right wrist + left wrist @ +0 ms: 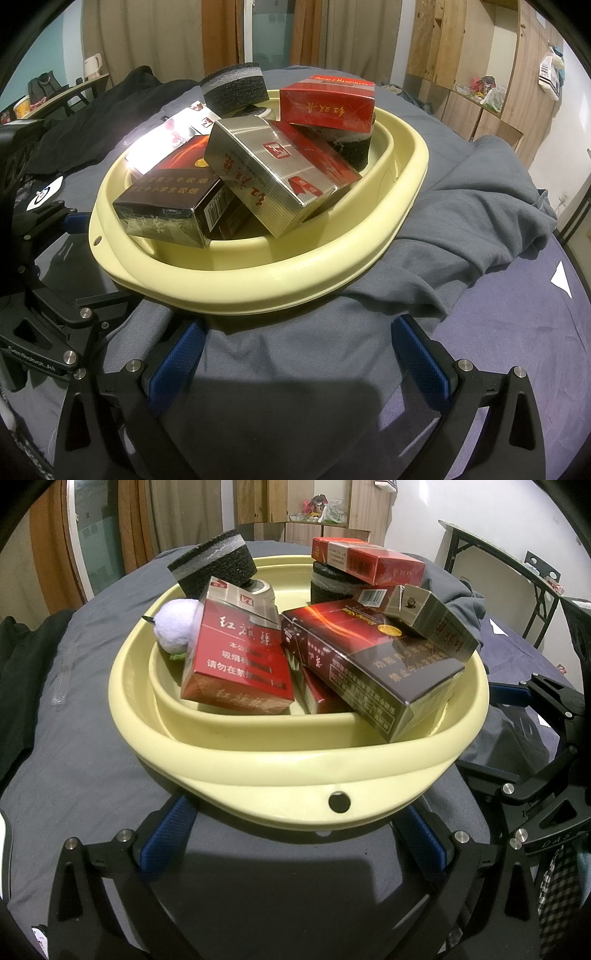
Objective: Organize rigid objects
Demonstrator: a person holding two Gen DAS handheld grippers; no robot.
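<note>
Carefully now: your left gripper point(295, 845) and right gripper point(299, 354) both hang with jaws spread and empty just short of the yellow basin point(295, 775) on the grey-sheeted bed, and nudging its rim could topple the loosely stacked cigarette boxes point(369, 657) inside.

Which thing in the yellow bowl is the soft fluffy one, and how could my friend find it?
Find the pale yellow basin on the grey cloth. Look along its far left side, beside the red box with white writing. Tucked there is a white fluffy ball, the only round, soft thing among boxes and dark sponges.
</note>
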